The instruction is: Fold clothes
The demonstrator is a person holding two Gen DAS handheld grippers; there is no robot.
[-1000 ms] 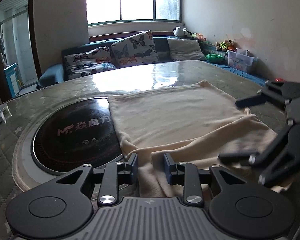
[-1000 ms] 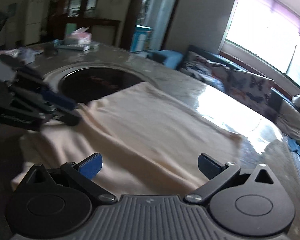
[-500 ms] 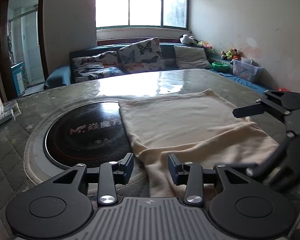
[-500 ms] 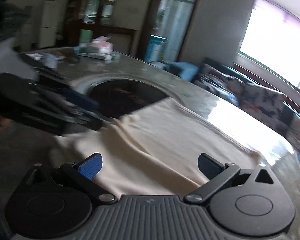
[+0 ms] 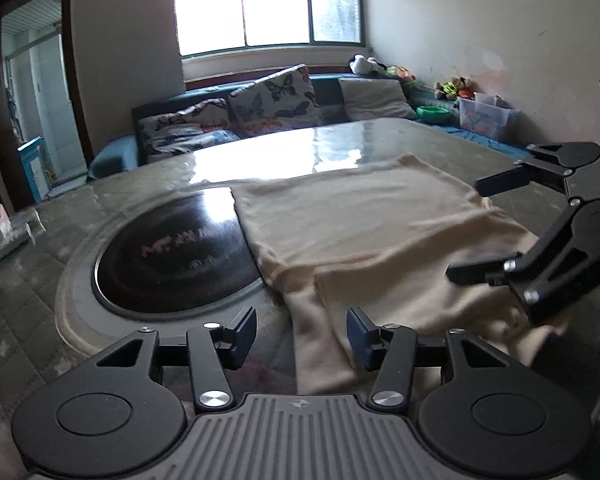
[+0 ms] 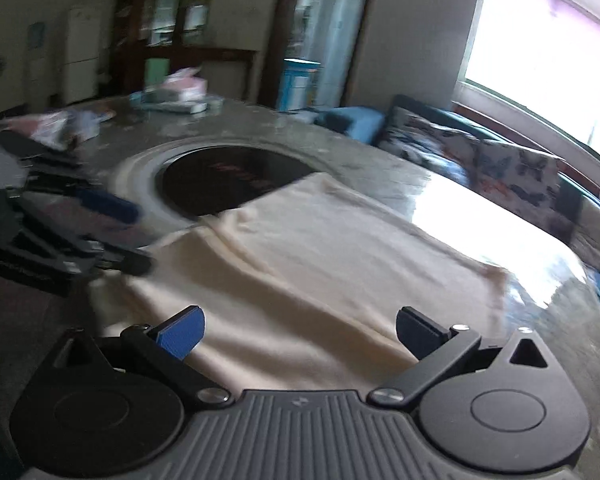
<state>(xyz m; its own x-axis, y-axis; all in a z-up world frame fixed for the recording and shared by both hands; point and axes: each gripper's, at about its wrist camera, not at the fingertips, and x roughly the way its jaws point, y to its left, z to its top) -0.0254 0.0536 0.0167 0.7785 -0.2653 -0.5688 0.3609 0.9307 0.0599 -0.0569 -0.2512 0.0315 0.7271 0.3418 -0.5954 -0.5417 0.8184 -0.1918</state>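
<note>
A cream garment (image 5: 364, 220) lies folded flat on the glass-topped table (image 5: 284, 148), its left edge over the black round cooktop (image 5: 172, 248). My left gripper (image 5: 302, 334) is at the garment's near edge. Its jaws are opening, and a narrow strip of cloth lies between them without either pad pressing on it. My right gripper (image 6: 300, 332) hovers wide open over the garment (image 6: 320, 264), nothing between its pads. In the left wrist view the right gripper (image 5: 466, 230) reaches in from the right above the cloth. The left gripper (image 6: 136, 236) shows blurred at the left of the right wrist view.
The cooktop (image 6: 228, 180) is set into the table left of the garment. A tissue box and packets (image 6: 180, 88) lie at the table's far side. A sofa with butterfly cushions (image 5: 272, 100) stands beyond the table under the window.
My left gripper's jaws have spread from a narrow gap around the cloth's edge to well apart. The right gripper has stayed wide open and its view has swung a little.
</note>
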